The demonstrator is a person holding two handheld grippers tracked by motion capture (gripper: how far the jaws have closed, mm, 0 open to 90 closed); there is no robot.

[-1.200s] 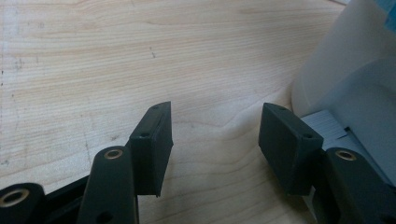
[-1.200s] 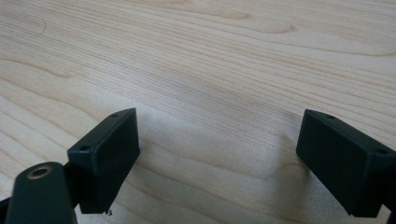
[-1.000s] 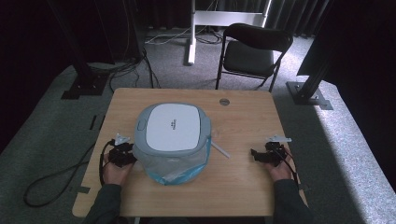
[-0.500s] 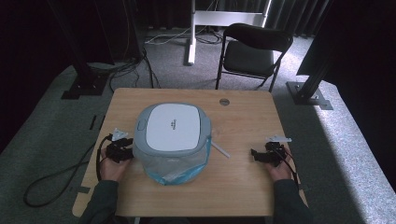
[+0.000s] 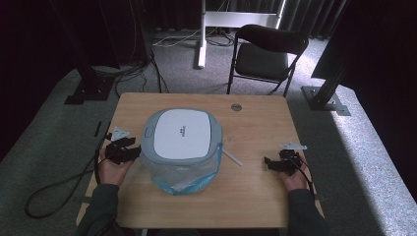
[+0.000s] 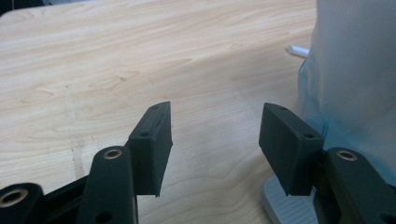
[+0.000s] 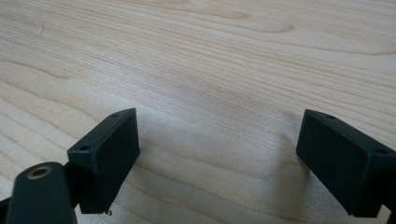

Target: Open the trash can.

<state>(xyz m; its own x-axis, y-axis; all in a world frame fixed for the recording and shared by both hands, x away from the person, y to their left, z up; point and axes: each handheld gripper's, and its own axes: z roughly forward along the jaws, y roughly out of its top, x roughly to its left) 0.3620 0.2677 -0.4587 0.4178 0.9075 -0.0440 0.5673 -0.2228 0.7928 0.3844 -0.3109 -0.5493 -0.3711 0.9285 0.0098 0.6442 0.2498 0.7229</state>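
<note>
A square grey bin with a white lid (image 5: pixel 181 133) stands left of the table's middle, and a translucent pale-blue bag (image 5: pixel 184 174) hangs around its body. My left gripper (image 5: pixel 129 150) is at the bin's left side, open, jaws toward the bag. In the left gripper view the gripper (image 6: pixel 217 112) holds nothing; the bag (image 6: pixel 355 88) lies just right of the right jaw, with a grey base edge (image 6: pixel 280 205) below. My right gripper (image 5: pixel 269 162) rests open on the table's right part. In the right gripper view it (image 7: pixel 219 116) spans bare wood.
A thin white stick (image 5: pixel 231 157) lies on the wooden table (image 5: pixel 255 128) right of the bin; its end (image 6: pixel 297 49) shows behind the bag. A round cable hole (image 5: pixel 236 106) is near the far edge. A black folding chair (image 5: pixel 268 51) stands beyond the table.
My left gripper has shifted slightly farther up the table beside the bin, and its grey plate now shows. The right gripper and the bin have stayed put.
</note>
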